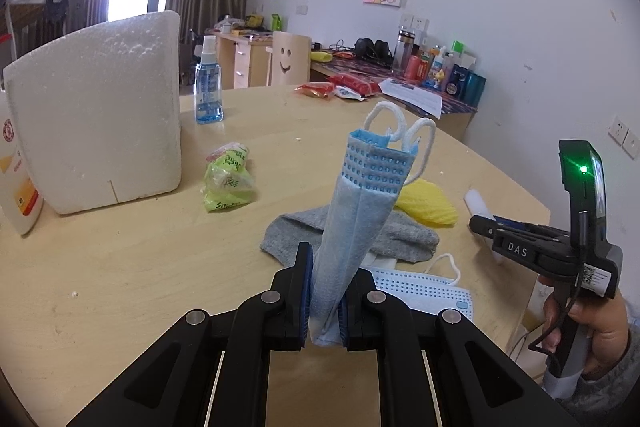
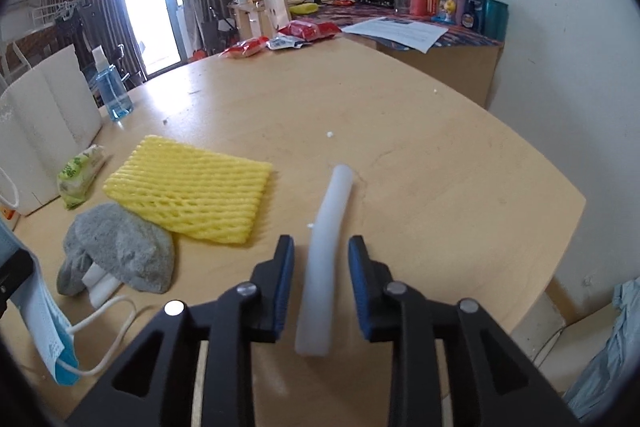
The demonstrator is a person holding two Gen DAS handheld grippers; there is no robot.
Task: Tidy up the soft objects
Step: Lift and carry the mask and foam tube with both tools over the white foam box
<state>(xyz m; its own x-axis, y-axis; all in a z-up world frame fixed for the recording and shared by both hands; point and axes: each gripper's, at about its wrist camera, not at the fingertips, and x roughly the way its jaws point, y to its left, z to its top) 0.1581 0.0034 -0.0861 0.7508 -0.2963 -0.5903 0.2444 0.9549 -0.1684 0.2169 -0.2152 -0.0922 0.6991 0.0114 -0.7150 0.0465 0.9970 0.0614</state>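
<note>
From the left wrist, we see our left gripper (image 1: 323,301) with its fingers pinching a folded blue mask (image 1: 356,215), lifted off the bench (image 1: 120,267) so it stays folded (another mask (image 1: 424,293) lies flat below).

From the right wrist, our right gripper (image 2: 320,281) has fingers spread around a white foam tube (image 2: 326,251) on the bench, not squeezing it, maybe lining up to grab.

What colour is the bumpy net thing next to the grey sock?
The foam net is bright yellow, with a ridged mesh pattern. The right wrist view shows it best.
</note>
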